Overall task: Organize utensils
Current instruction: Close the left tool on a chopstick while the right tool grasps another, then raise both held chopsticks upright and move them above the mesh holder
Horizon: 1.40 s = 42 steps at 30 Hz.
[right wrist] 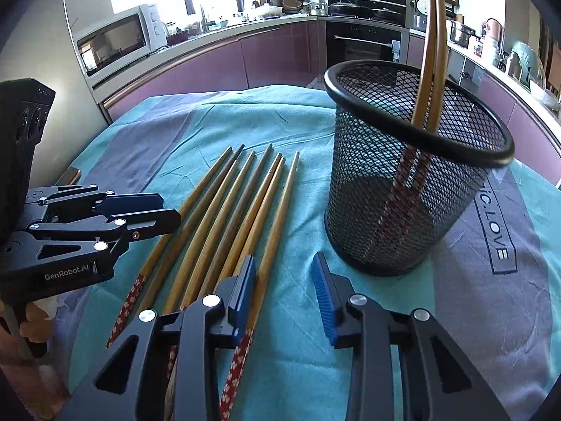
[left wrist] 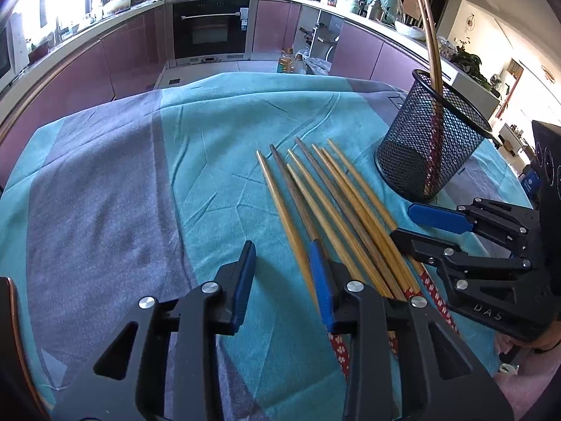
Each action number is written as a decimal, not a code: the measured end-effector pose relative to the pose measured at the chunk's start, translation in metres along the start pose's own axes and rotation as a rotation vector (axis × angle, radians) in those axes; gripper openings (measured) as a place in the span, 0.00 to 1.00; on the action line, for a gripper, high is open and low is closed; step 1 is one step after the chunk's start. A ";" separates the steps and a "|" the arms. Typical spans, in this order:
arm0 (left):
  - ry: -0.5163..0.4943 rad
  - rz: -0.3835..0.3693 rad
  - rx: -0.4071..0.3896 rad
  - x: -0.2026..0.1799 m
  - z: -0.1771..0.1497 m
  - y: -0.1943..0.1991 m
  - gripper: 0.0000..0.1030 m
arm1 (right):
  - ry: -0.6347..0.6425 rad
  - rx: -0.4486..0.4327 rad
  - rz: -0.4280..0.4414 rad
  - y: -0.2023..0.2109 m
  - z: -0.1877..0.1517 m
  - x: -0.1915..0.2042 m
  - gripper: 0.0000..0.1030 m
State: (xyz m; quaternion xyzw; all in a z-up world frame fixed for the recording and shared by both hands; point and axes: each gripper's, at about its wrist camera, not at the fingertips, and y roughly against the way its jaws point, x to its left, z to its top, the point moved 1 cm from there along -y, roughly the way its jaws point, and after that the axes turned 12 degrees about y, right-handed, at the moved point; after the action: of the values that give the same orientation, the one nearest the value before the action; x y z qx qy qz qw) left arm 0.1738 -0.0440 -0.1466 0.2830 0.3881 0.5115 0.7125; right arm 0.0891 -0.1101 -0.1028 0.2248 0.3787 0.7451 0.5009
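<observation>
Fingers (left wrist: 317, 273) of the left gripper (left wrist: 284, 277) stand apart with nothing between them, low over the cloth (left wrist: 210, 133) that covers the worktop; its right-hand finger lies over the nearest of the loose chopsticks (left wrist: 336, 196), while the gap itself shows only bare cloth to the left of the bundle. The right gripper (right wrist: 285, 291) is likewise spread and holds nothing: its left finger (right wrist: 243, 291) sits over the rightmost stick of the bundle, and the gap shows bare cloth between the bundle and the cup. In the left wrist view the right gripper (left wrist: 417, 222) comes in from the right, its fingers parted beside the sticks' thick ends. In the right wrist view the left gripper (right wrist: 164, 210) reaches in from the left, its tips over the leftmost sticks. The chopsticks (right wrist: 224, 217) lie side by side on the cloth, fanned a little, thin tips pointing away, the near ends of some wrapped in red flowered pattern. Just beyond and to the right stands a black mesh cup (right wrist: 403, 189), upright on the cloth, apart from the bundle. Two chopsticks lean inside it, patterned ends down, tips rising above the rim (right wrist: 429, 35). Behind are purple cabinets, an oven (left wrist: 210, 28) and a microwave (right wrist: 115, 40).
</observation>
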 end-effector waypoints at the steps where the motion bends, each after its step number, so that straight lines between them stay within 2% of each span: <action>1: 0.001 -0.004 0.004 -0.001 0.002 -0.002 0.26 | 0.003 0.000 -0.005 -0.001 0.001 0.000 0.32; 5: 0.001 -0.001 0.006 -0.003 0.005 -0.007 0.20 | -0.008 -0.005 -0.009 -0.005 0.006 0.001 0.30; 8: 0.020 -0.010 0.009 -0.003 0.005 -0.008 0.11 | -0.041 -0.015 0.007 -0.005 0.005 -0.004 0.20; 10: 0.039 -0.008 0.001 -0.002 0.005 -0.008 0.11 | -0.065 -0.018 0.031 -0.005 0.005 -0.008 0.10; 15: 0.078 -0.014 -0.015 0.000 0.002 -0.005 0.08 | -0.109 -0.031 0.066 -0.002 0.002 -0.014 0.05; 25: 0.081 -0.052 -0.040 0.002 -0.003 0.018 0.07 | -0.087 -0.080 0.118 0.022 -0.004 -0.016 0.05; 35: 0.047 -0.177 -0.097 -0.012 0.002 0.062 0.07 | -0.064 -0.199 0.157 0.075 -0.002 -0.021 0.05; 42: 0.027 -0.278 -0.161 -0.021 0.013 0.104 0.07 | -0.084 -0.308 0.144 0.114 0.002 -0.037 0.05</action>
State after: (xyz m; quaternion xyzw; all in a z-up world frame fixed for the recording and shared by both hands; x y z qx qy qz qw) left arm 0.1283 -0.0310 -0.0504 0.1616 0.3907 0.4412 0.7916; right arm 0.0392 -0.1672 -0.0098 0.2030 0.2219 0.8182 0.4900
